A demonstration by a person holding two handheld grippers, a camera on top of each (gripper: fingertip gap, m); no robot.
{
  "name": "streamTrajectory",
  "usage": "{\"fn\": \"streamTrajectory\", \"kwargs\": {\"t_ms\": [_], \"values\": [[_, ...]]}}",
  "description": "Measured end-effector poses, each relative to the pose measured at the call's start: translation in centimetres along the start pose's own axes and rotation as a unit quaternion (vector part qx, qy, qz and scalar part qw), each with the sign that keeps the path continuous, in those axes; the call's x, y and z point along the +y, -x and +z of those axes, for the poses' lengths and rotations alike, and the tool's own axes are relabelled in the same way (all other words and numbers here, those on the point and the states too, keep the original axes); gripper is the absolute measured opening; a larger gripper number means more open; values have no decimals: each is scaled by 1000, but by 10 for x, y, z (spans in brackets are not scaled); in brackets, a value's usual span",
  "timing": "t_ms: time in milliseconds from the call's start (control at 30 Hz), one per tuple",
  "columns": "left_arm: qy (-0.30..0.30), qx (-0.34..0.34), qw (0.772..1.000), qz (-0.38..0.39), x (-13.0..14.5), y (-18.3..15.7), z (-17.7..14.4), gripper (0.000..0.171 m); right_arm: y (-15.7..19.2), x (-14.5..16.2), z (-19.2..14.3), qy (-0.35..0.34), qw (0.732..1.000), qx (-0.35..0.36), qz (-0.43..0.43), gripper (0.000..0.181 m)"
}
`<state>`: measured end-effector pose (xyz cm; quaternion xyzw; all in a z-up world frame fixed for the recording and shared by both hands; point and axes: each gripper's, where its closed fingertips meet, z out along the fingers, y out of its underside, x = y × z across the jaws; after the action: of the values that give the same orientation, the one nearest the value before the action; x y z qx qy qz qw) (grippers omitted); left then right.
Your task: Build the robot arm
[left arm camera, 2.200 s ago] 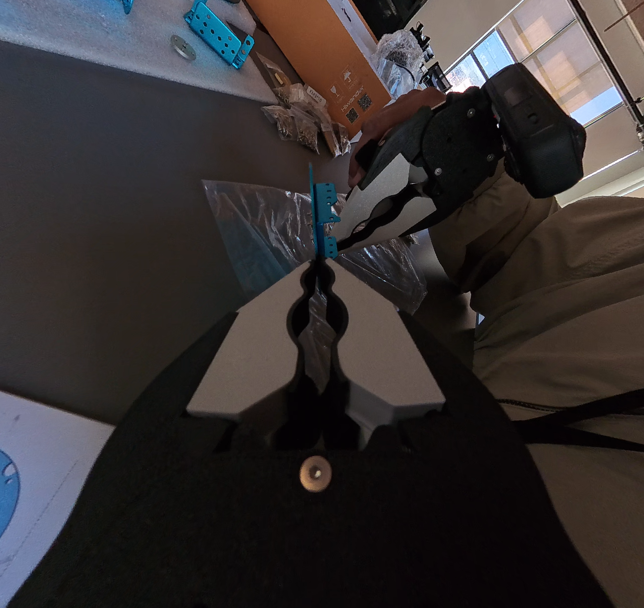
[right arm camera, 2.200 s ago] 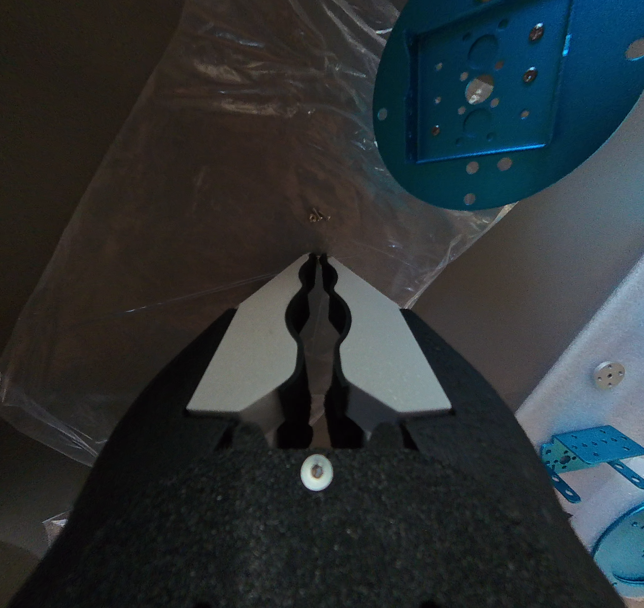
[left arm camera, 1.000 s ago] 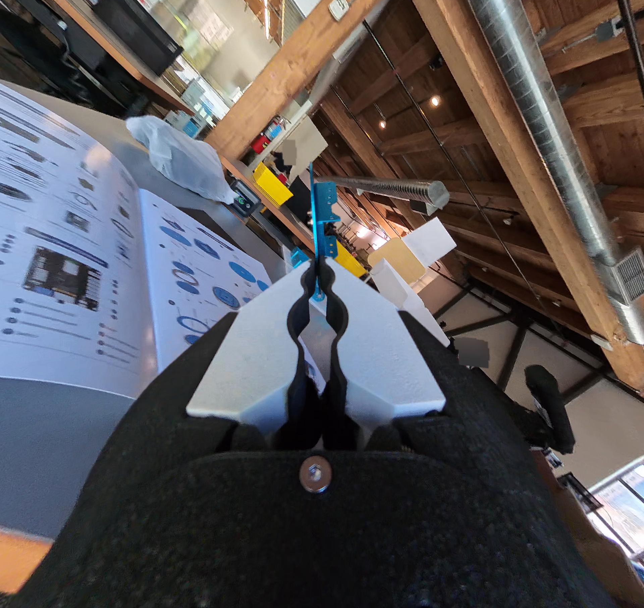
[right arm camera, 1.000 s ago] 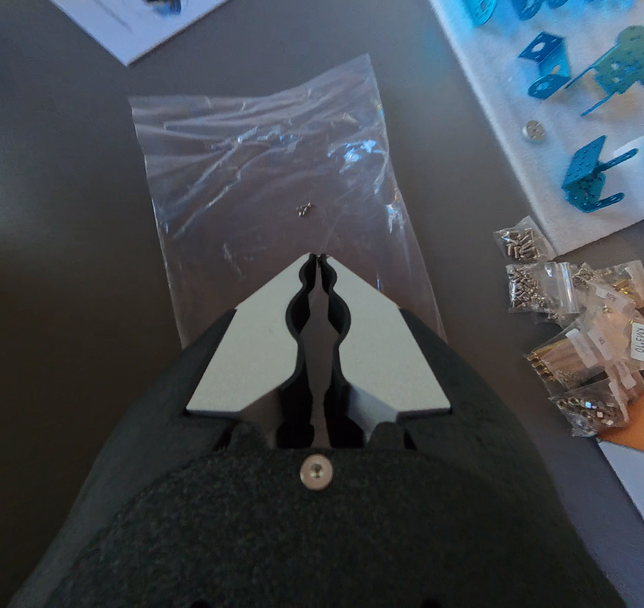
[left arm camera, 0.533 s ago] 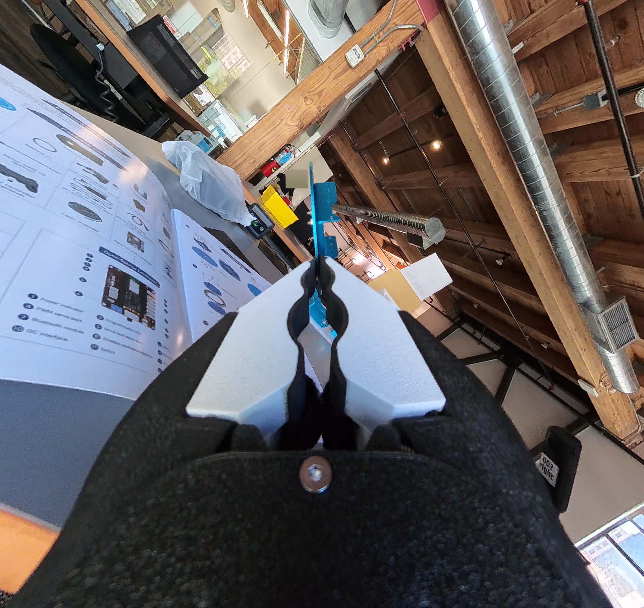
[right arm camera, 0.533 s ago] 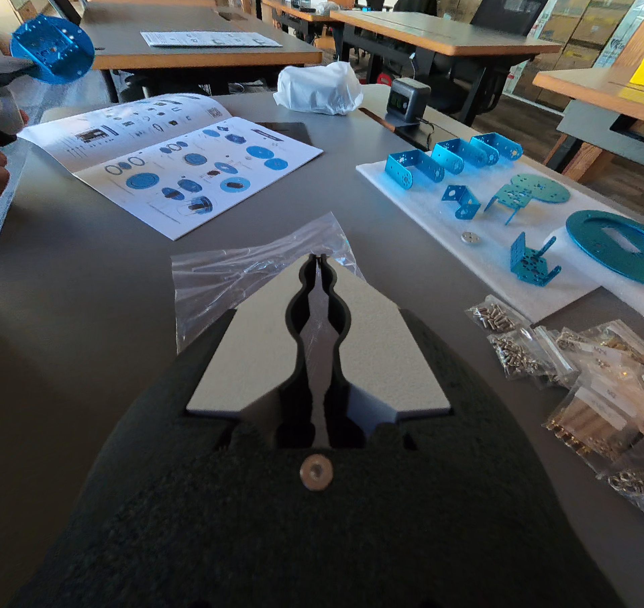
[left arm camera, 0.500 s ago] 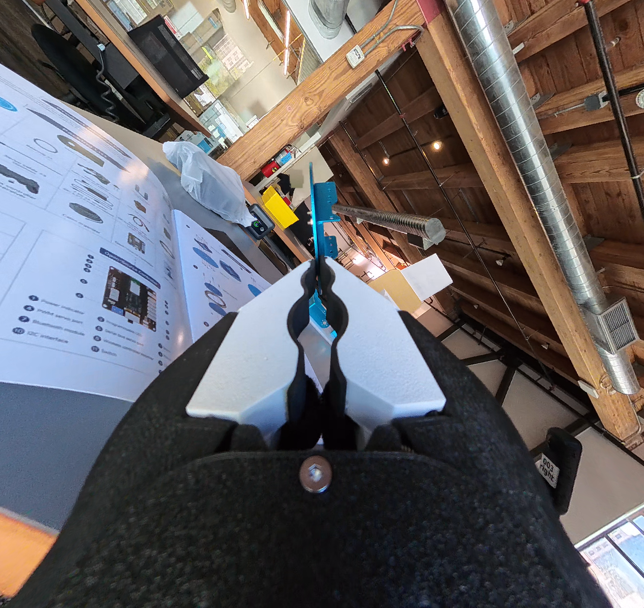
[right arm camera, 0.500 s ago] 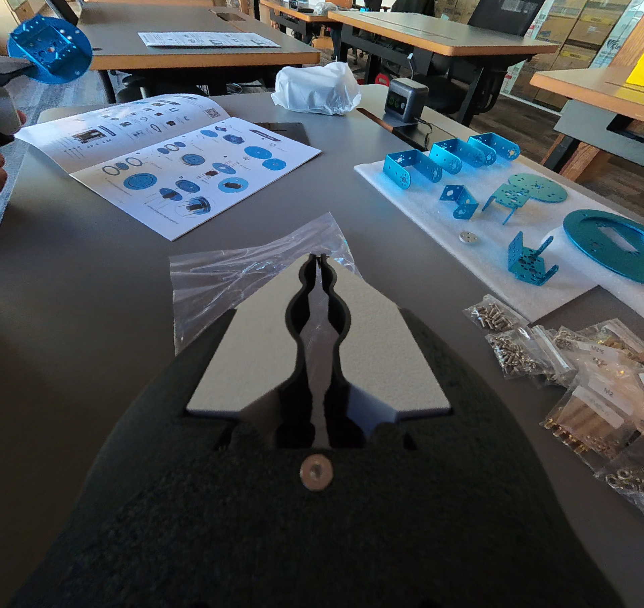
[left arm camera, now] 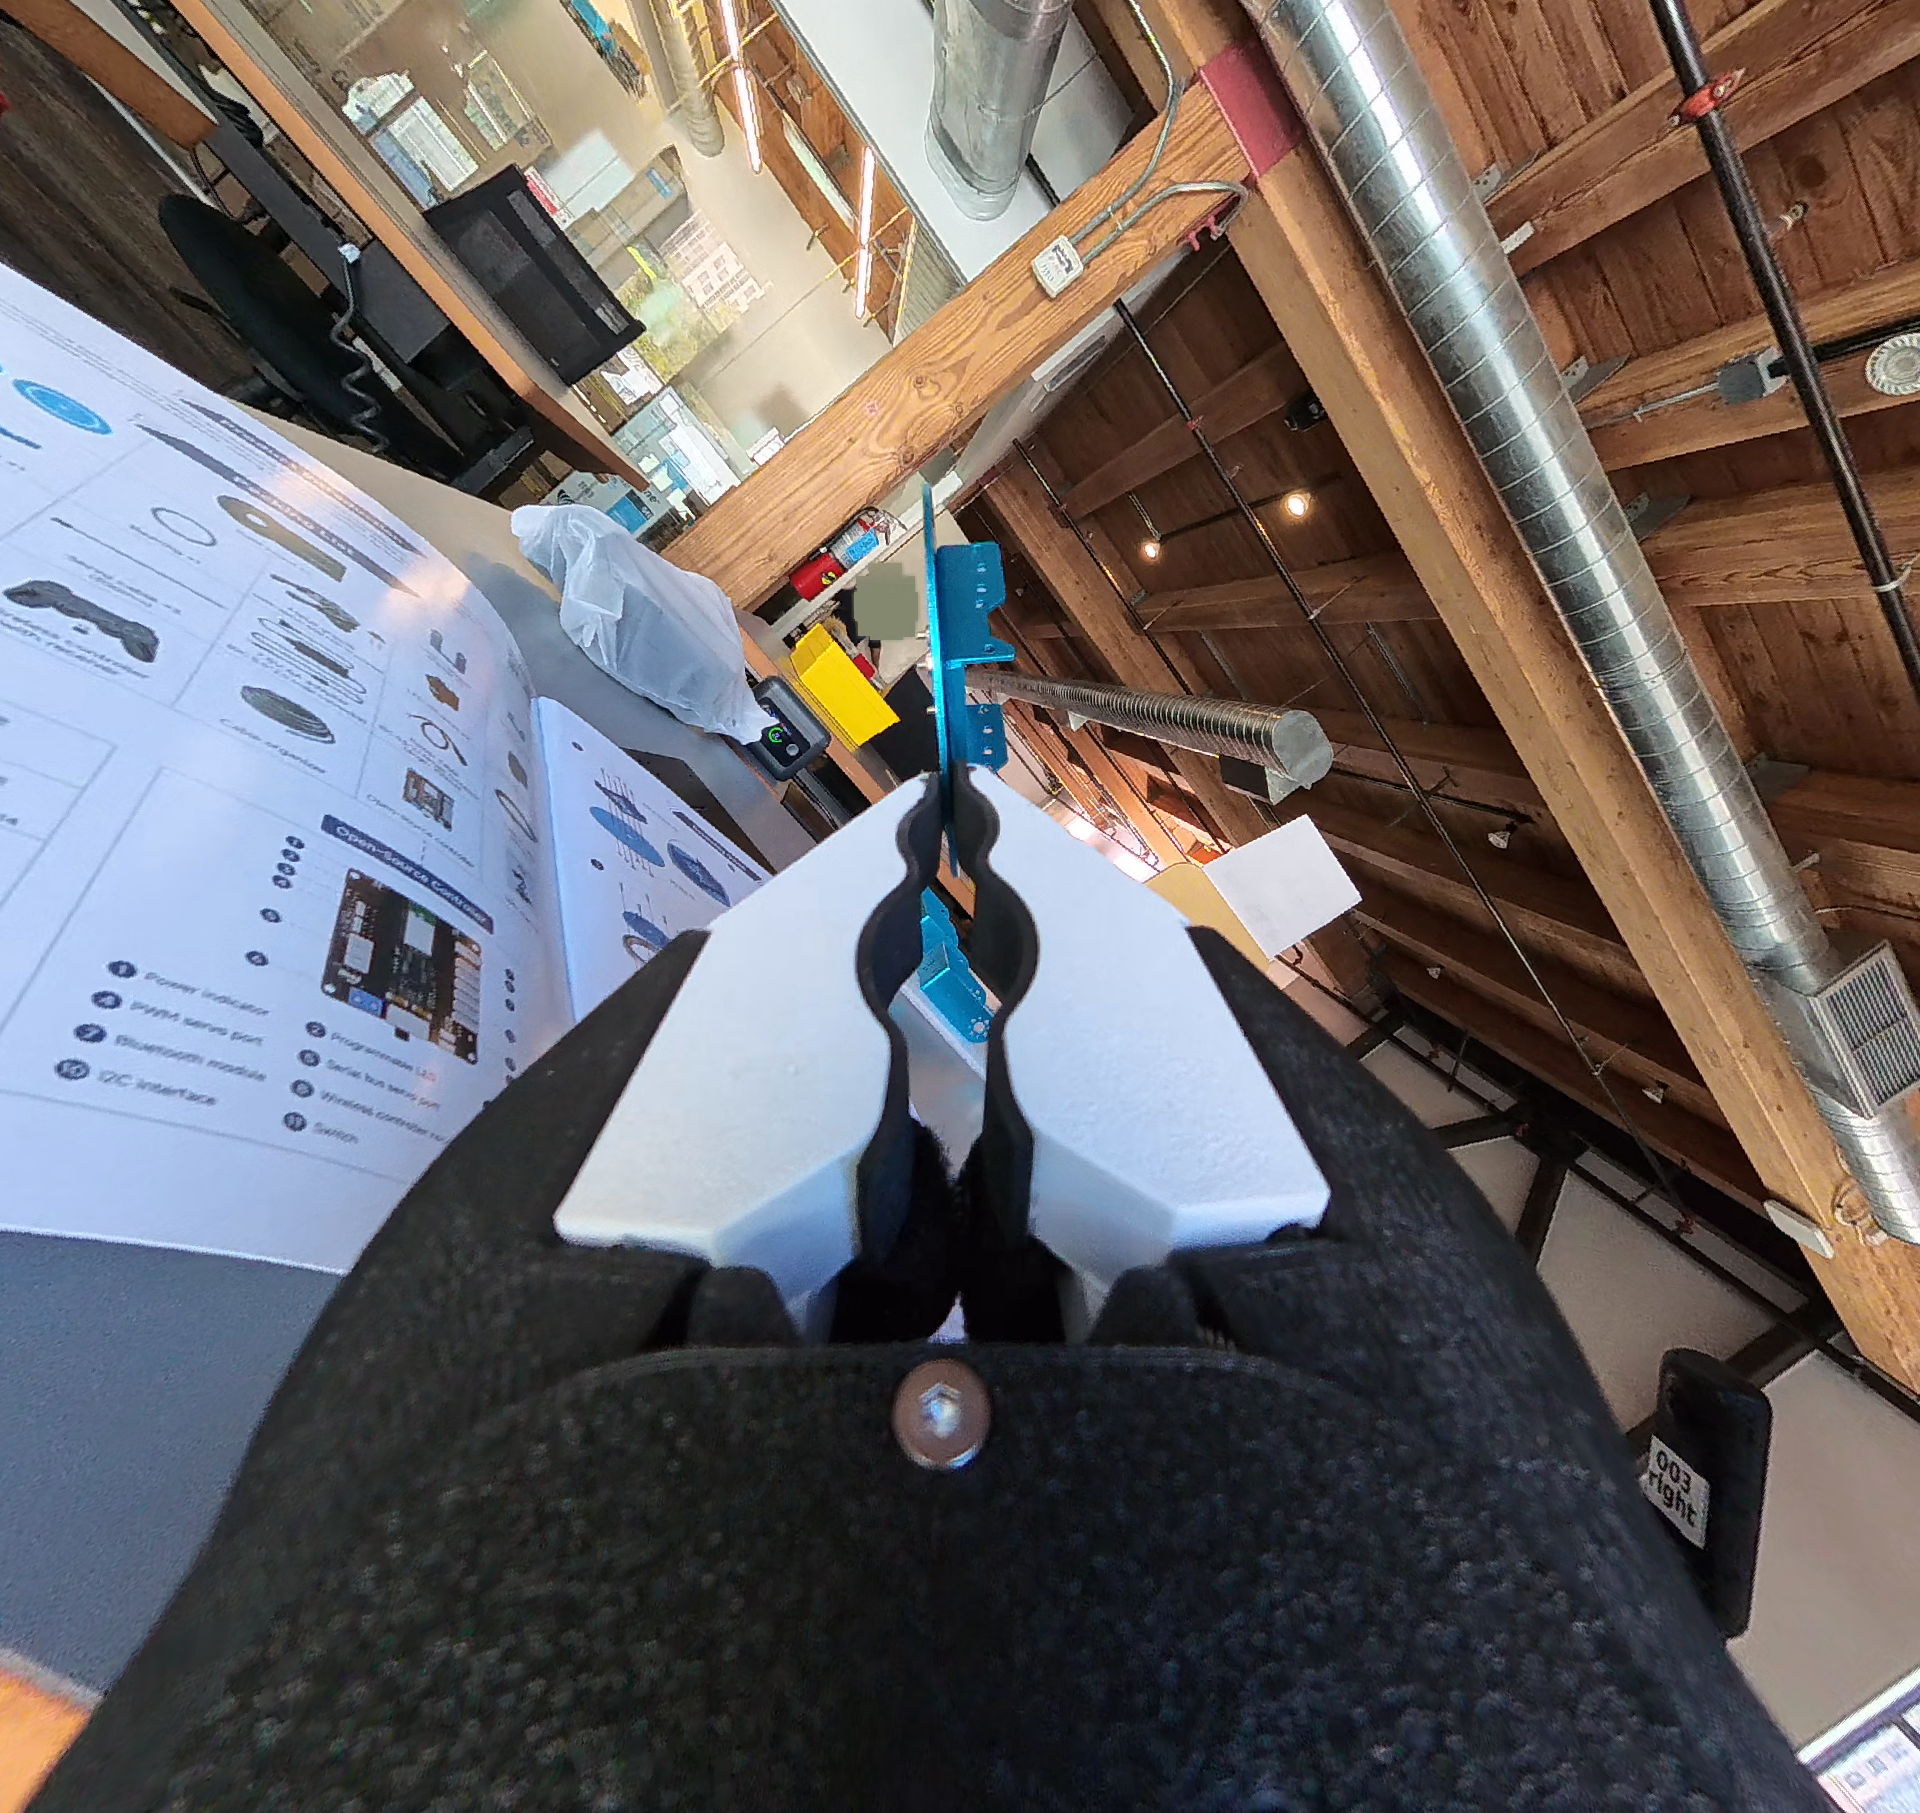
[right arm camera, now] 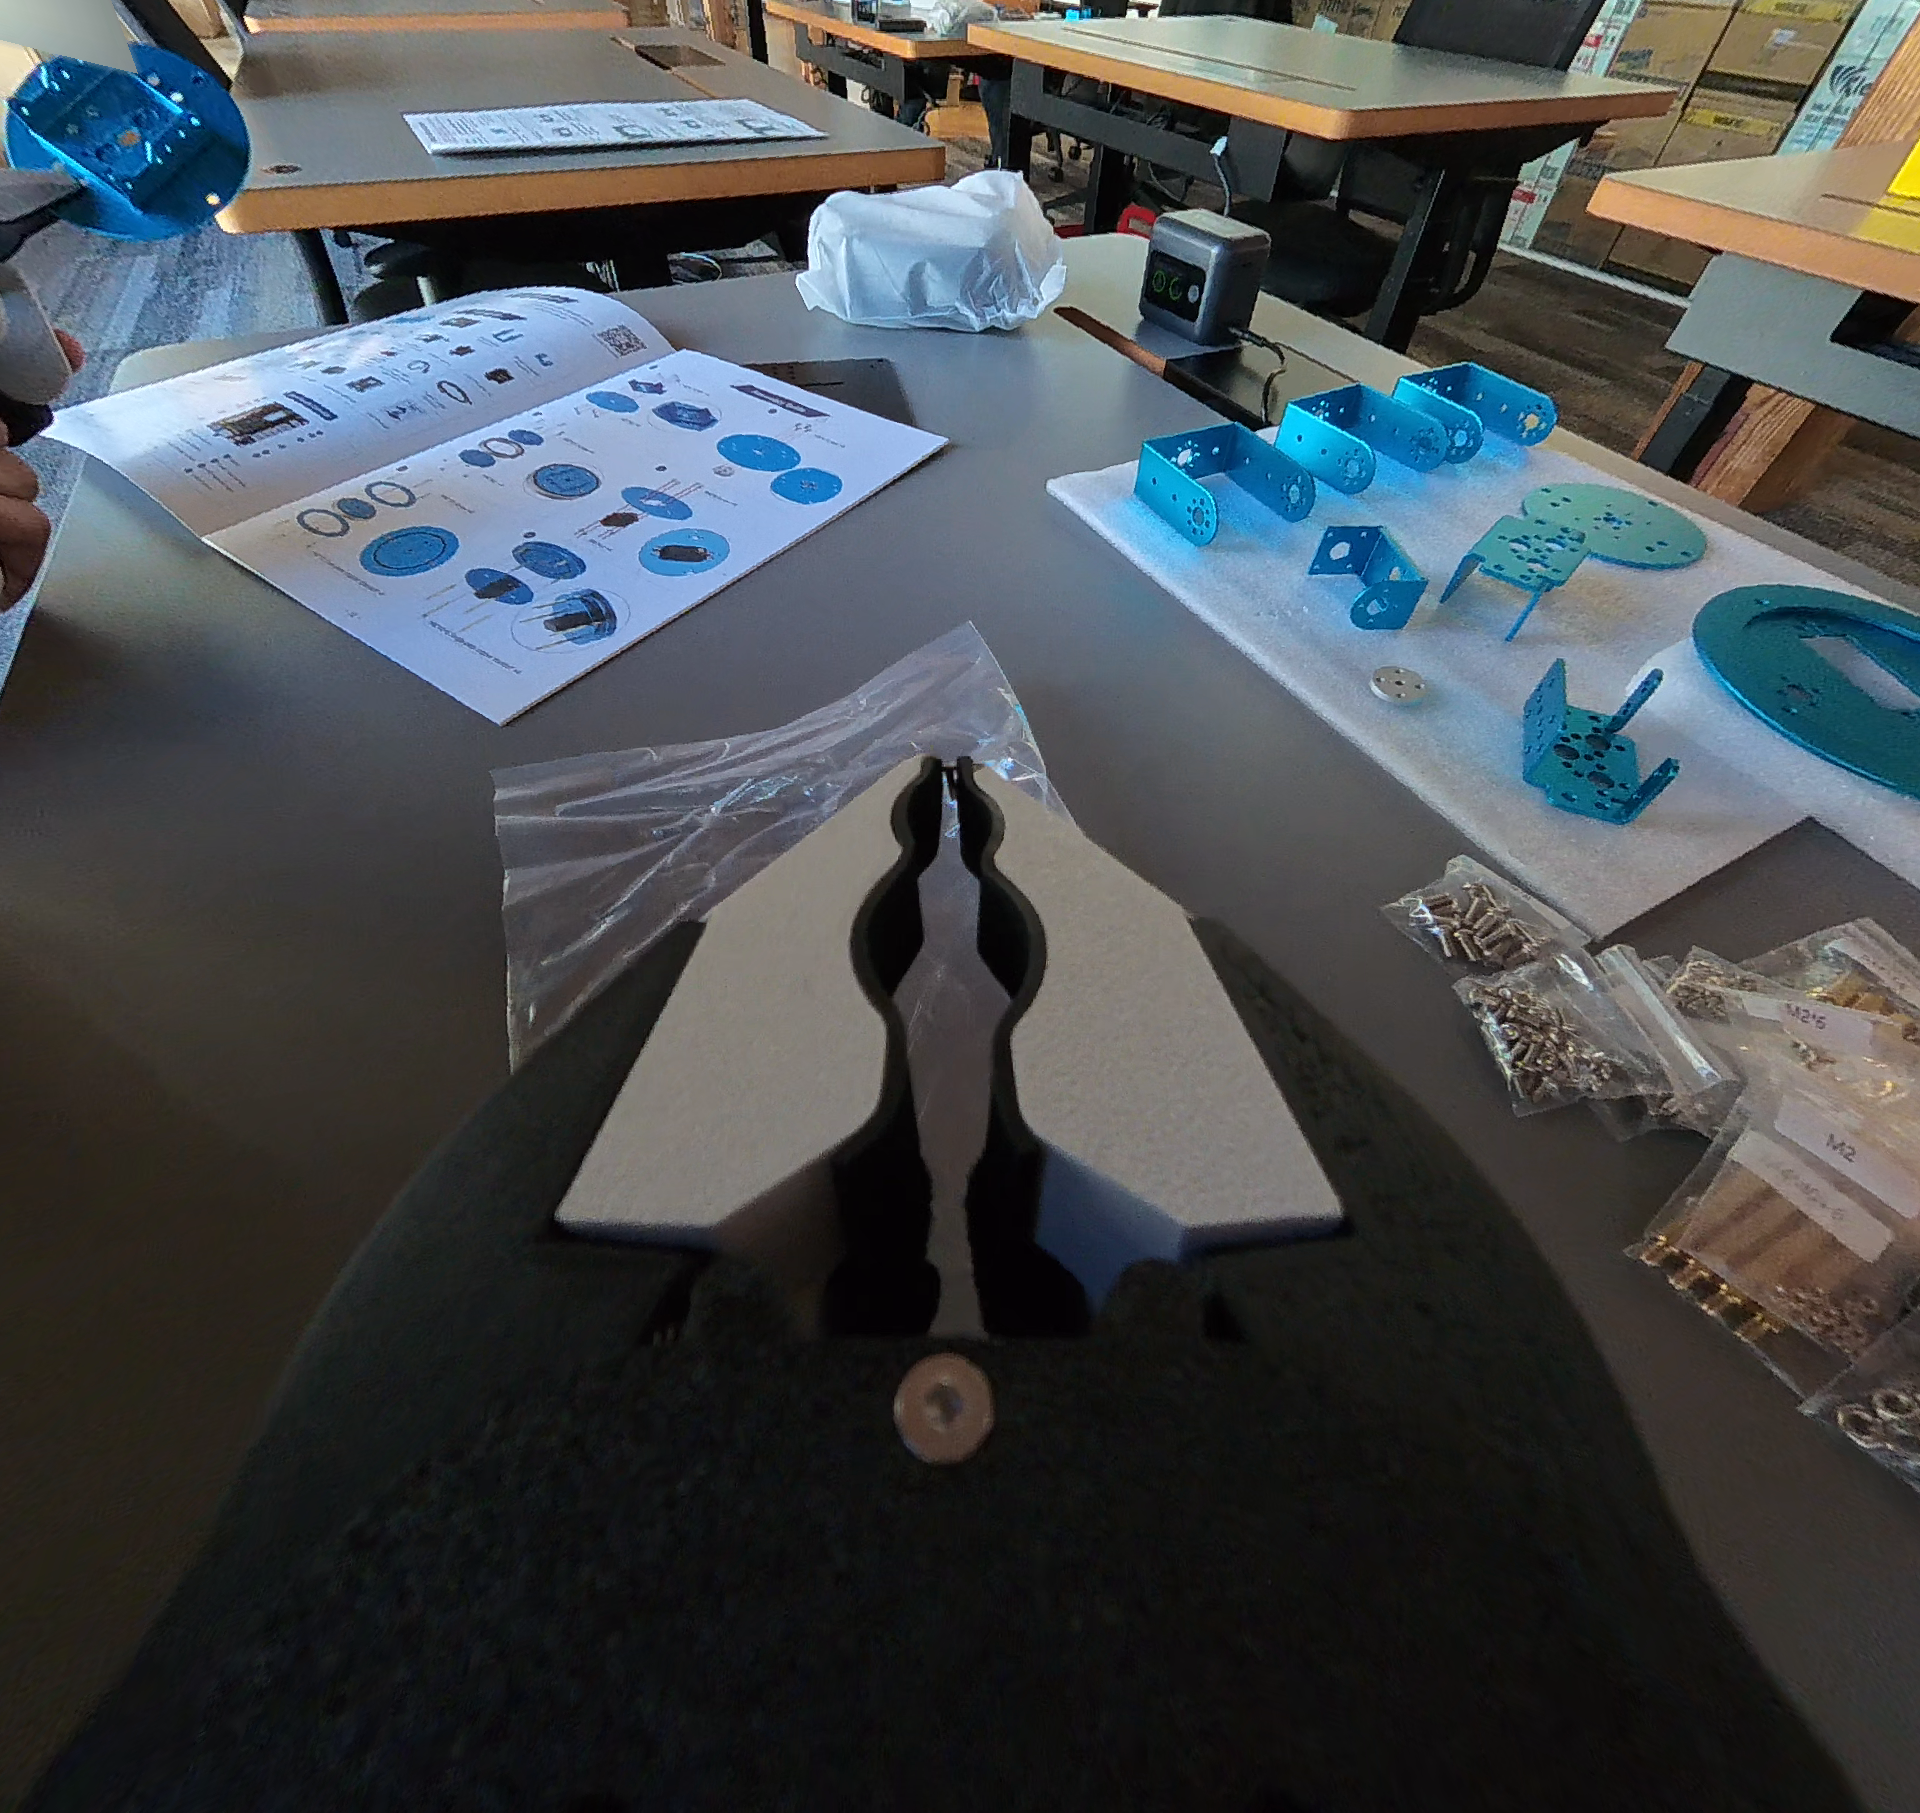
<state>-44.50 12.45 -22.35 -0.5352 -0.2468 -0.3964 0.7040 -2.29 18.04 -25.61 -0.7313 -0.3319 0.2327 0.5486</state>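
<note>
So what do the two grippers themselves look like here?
Both match: the left gripper and the right gripper each have a black, rough-textured body with a silver hex screw at its centre. Each carries two pale grey angular fingers that taper to a point, lined with wavy black inner pads. The right gripper's black housing bears a white sticker in the left wrist view. No cables or sleeves show.

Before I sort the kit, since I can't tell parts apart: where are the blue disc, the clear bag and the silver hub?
blue disc (right arm camera: 125,142), right wrist view, its face.
clear bag (right arm camera: 665,828), right wrist view, its crinkled middle.
silver hub (right arm camera: 1397,685), right wrist view, its top.
</note>
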Motion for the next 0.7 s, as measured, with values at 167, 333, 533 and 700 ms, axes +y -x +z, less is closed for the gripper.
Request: {"fn": "streamTrajectory", "kwargs": {"t_ms": [167,333,533,700], "values": [[-7,-2,1000,14,-3,-1,1,0,1,2,1,6,1000,-2,-2,1],[-11,-4,1000,26,-4,-2,1,0,3,3,2,11,1000,-2,-7,1],[-12,-7,1000,25,-5,-1,1,0,3,5,2,14,1000,-4,-4,1],[-11,-8,1000,27,-6,-1,0,0,3,4,2,13,1000,-3,-7,1]]}}
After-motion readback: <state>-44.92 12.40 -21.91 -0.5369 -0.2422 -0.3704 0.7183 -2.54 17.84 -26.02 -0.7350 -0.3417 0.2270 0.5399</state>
